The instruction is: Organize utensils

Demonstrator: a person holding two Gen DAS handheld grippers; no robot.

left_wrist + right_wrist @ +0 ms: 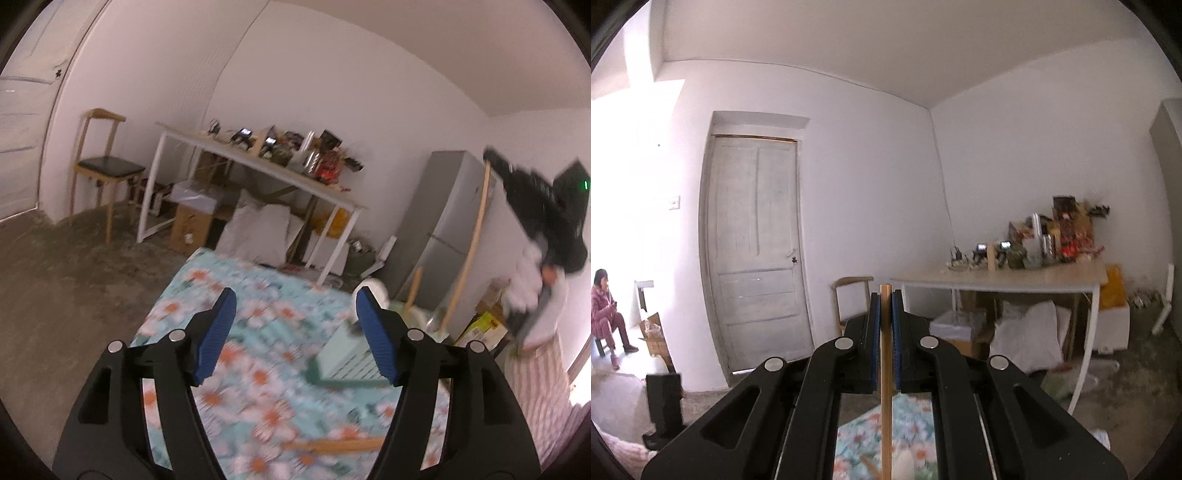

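Observation:
My left gripper [295, 295] hovers open over a table with a floral cloth [258, 314]; nothing is between its blue pads. A pale green slatted organizer [343, 358] lies on the cloth, partly hidden behind the right pad. A wooden utensil handle [332, 445] lies across the cloth near the bottom edge. At the right, a gloved hand holds my right gripper [496, 158] high, with a long thin wooden utensil [469, 251] hanging from it. In the right wrist view, that gripper [885, 295] is shut on the upright wooden handle [885, 369].
A white desk [258, 166] piled with clutter stands by the far wall, boxes and bags beneath it. A wooden chair [107, 170] is at the left, a grey fridge [443, 206] at the right. A closed door [757, 251] and a seated person [605, 314] show in the right wrist view.

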